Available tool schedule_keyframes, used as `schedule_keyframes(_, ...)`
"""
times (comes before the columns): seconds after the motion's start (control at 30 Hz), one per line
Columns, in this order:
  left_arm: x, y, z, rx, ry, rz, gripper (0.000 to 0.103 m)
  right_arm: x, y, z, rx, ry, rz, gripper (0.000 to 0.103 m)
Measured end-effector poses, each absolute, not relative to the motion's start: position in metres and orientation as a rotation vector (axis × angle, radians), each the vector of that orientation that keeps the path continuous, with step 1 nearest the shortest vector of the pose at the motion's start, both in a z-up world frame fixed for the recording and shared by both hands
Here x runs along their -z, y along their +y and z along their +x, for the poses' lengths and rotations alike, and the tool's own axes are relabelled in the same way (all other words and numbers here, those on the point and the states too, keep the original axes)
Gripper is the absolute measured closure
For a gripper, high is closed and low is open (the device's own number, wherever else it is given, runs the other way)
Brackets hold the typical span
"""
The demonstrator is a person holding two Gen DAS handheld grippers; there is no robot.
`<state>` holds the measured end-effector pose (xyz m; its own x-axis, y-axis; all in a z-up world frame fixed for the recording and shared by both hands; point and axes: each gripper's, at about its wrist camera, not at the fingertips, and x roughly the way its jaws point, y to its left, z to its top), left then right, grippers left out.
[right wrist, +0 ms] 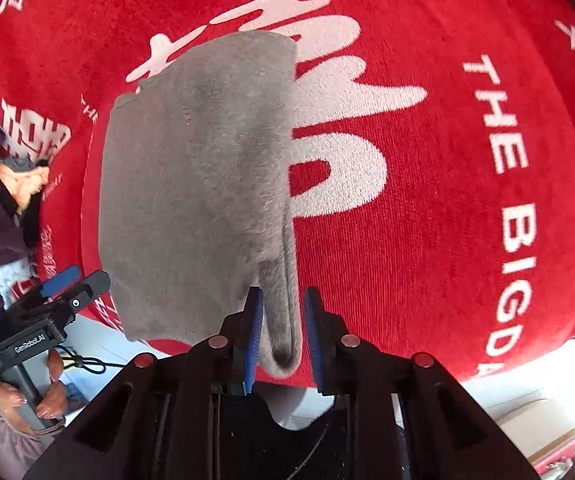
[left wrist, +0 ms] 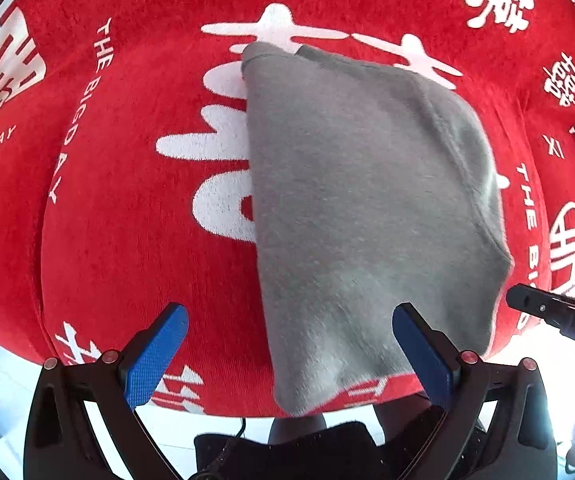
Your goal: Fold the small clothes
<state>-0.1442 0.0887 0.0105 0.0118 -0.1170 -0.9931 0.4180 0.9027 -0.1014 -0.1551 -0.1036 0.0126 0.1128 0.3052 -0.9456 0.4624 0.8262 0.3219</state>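
I see a folded grey garment [left wrist: 367, 208] lying on a red blanket [left wrist: 127, 220] with white lettering. My left gripper [left wrist: 287, 344] hangs released above its near edge. My right gripper [right wrist: 283, 316] straddles the garment's corner, jaws narrow, pads not pressing.

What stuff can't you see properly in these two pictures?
- Grey garment: what kind it is, in both wrist views; it lies folded.
- Its near edge, right wrist view: between the right gripper pads; whether they touch it is unclear.
- Pile of clothes: cut off by the picture's left edge.
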Motion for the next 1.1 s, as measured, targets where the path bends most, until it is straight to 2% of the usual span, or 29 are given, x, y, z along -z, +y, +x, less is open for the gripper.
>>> schedule_keyframes(0.07,-0.020,0.088,-0.147,0.424,1.497,0.262,0.001,-0.024,-0.098,-0.152,0.134,1.489,0.614,0.062)
schedule_keyframes(0.1,-0.026,0.087,-0.149,0.422,1.490,0.271,0.001,-0.030,-0.094,-0.151,0.139,1.489,0.594,0.044)
schedule_keyframes(0.13,-0.031,0.087,-0.150,0.419,1.484,0.279,0.001,-0.036,-0.090,-0.149,0.142,1.488,0.573,0.031)
schedule_keyframes(0.23,-0.045,0.087,-0.154,0.413,1.475,0.293,0.001,-0.053,-0.077,-0.145,0.147,1.481,0.519,0.023)
schedule_keyframes(0.37,-0.061,0.088,-0.162,0.410,1.472,0.295,0.001,-0.072,-0.065,-0.142,0.165,1.467,0.490,0.019)
schedule_keyframes(0.5,-0.074,0.090,-0.169,0.393,1.457,0.301,0.001,-0.088,-0.060,-0.145,0.211,1.446,0.463,0.000)
schedule_keyframes(1.1,-0.110,0.099,-0.164,0.322,1.502,0.306,0.001,-0.128,-0.041,-0.141,0.291,1.497,0.366,0.000)
